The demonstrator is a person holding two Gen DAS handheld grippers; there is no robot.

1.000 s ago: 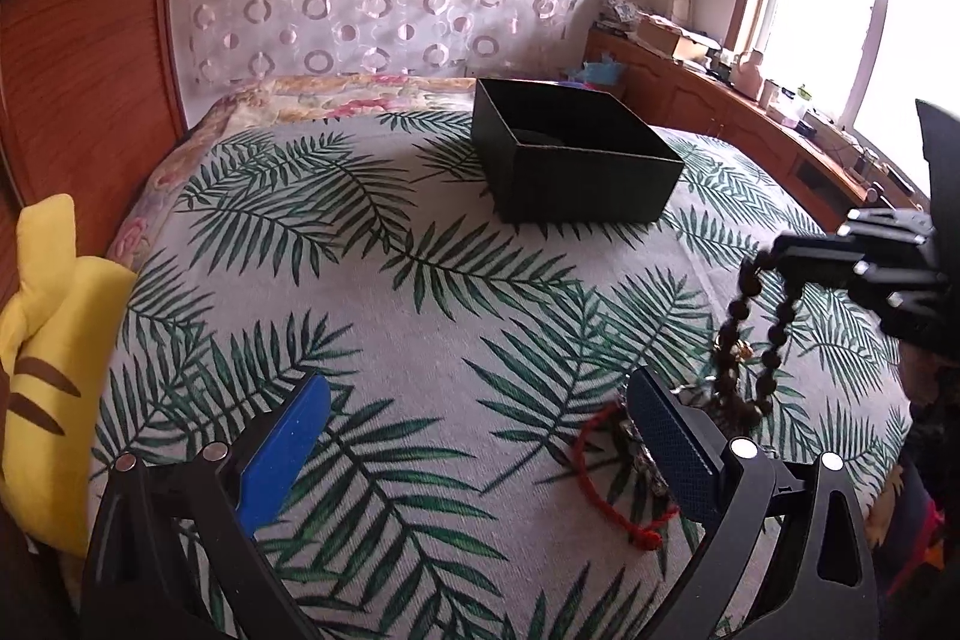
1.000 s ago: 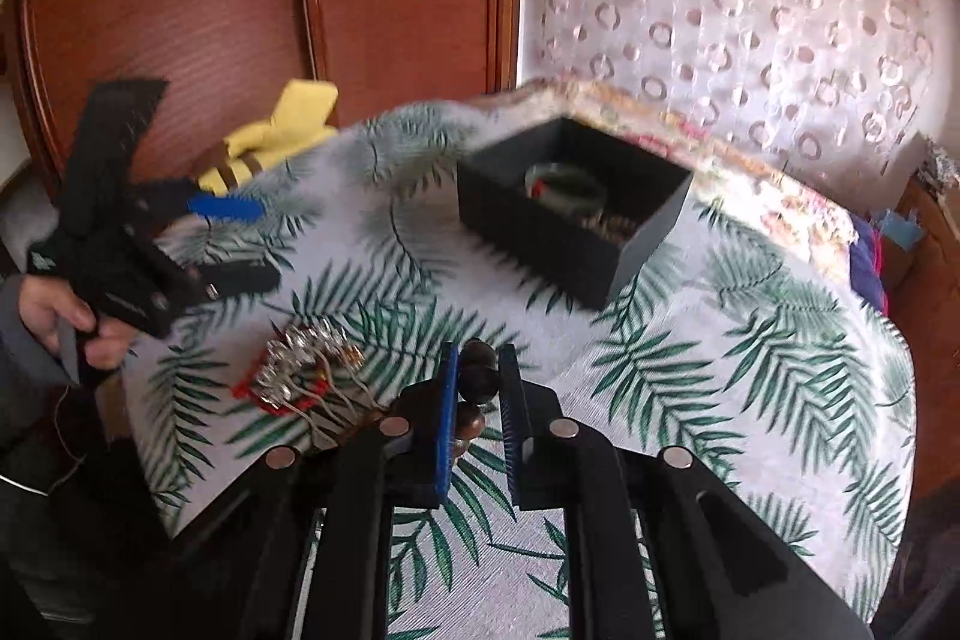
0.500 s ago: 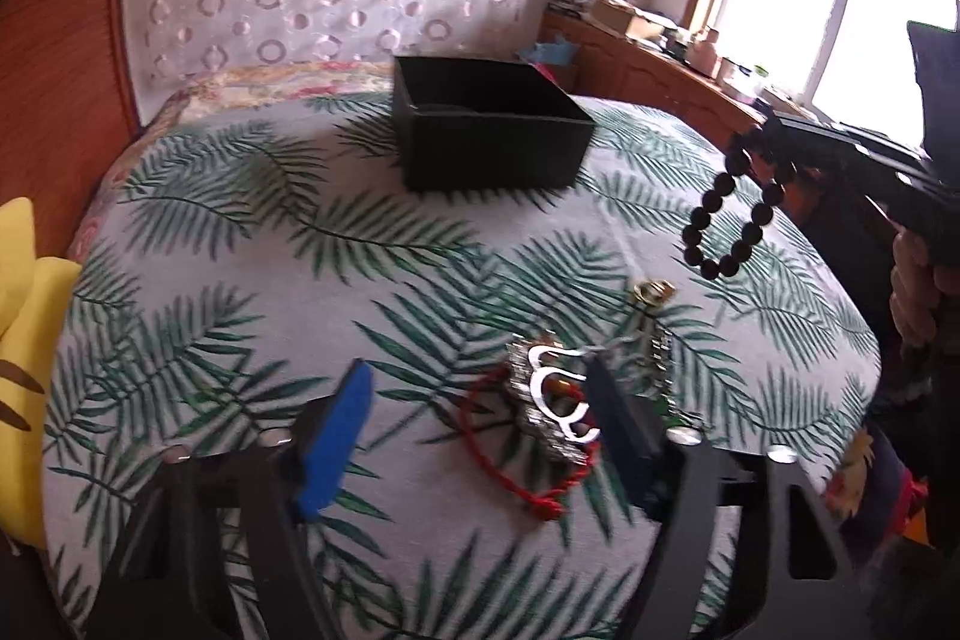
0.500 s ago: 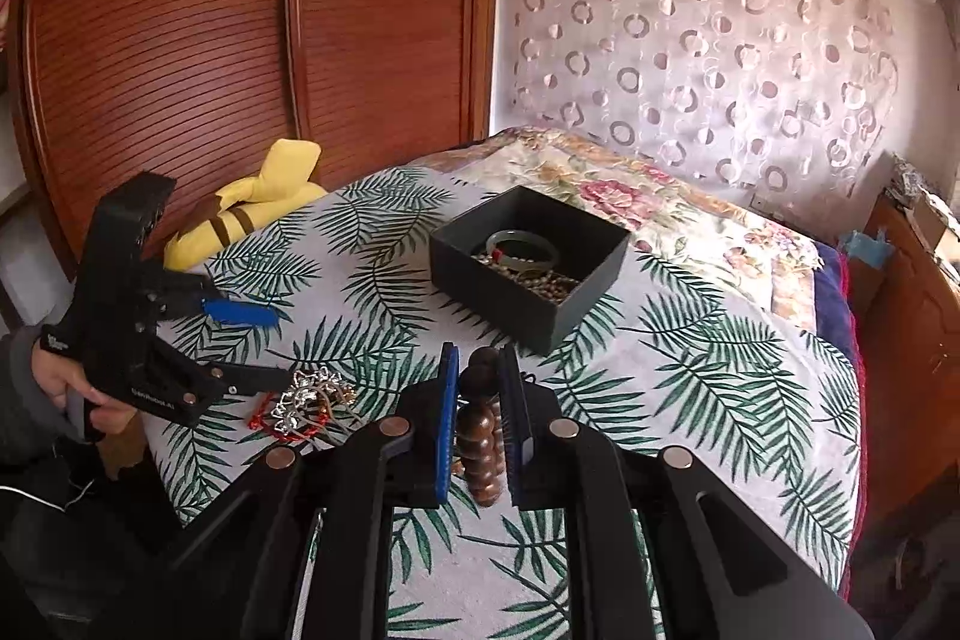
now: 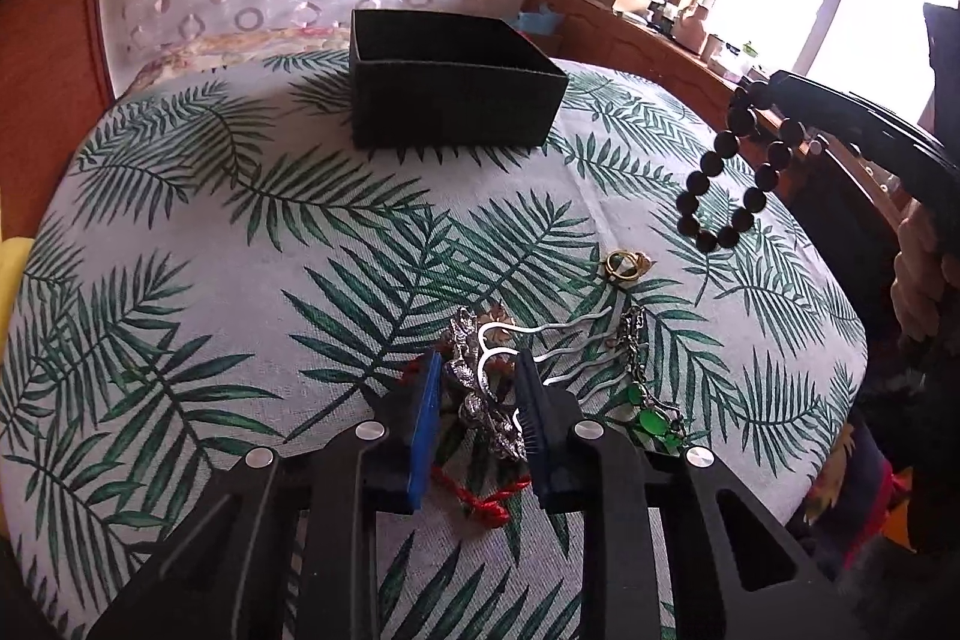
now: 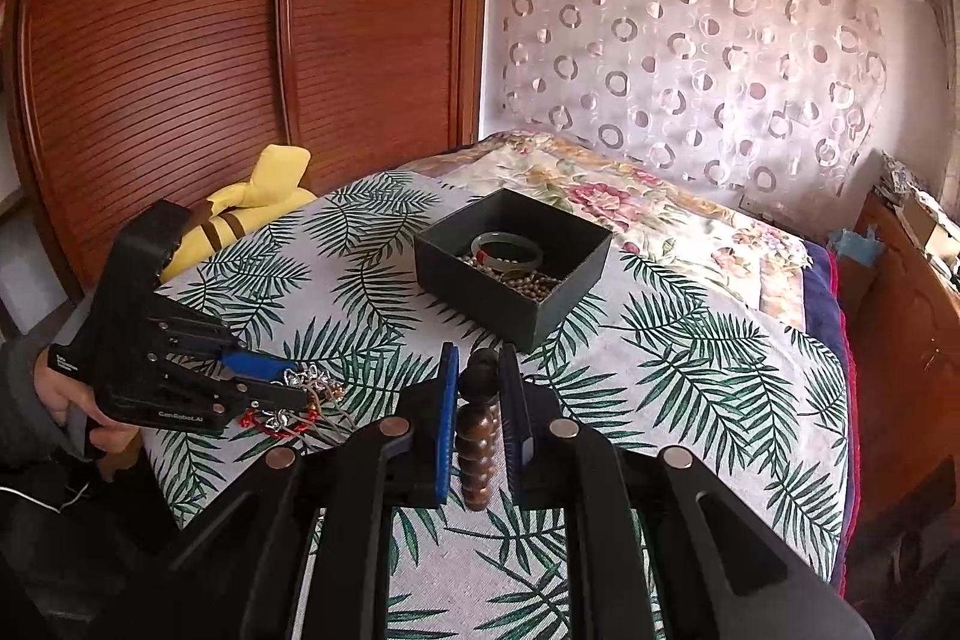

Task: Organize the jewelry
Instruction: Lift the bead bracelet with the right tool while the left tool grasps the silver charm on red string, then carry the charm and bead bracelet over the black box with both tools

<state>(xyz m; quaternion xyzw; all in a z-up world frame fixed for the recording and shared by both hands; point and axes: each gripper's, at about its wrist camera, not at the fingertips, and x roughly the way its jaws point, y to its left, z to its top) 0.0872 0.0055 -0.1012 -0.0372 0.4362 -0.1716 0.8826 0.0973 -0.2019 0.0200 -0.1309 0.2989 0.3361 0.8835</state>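
Dark-wood bead bracelet (image 6: 479, 424) hangs clamped in the right gripper (image 6: 479, 370) — bound for the black box (image 6: 510, 262); the left gripper (image 5: 477, 388) nearly closes around a silver hairpin (image 5: 480, 388).

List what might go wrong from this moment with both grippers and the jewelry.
1. The left gripper brackets a silver hairpin lying over a red cord bracelet, beside a green-stone chain; lifting may drag those along.
2. The bead bracelet hangs from the right gripper by a few beads, short of the black box; it may slip onto the bed.
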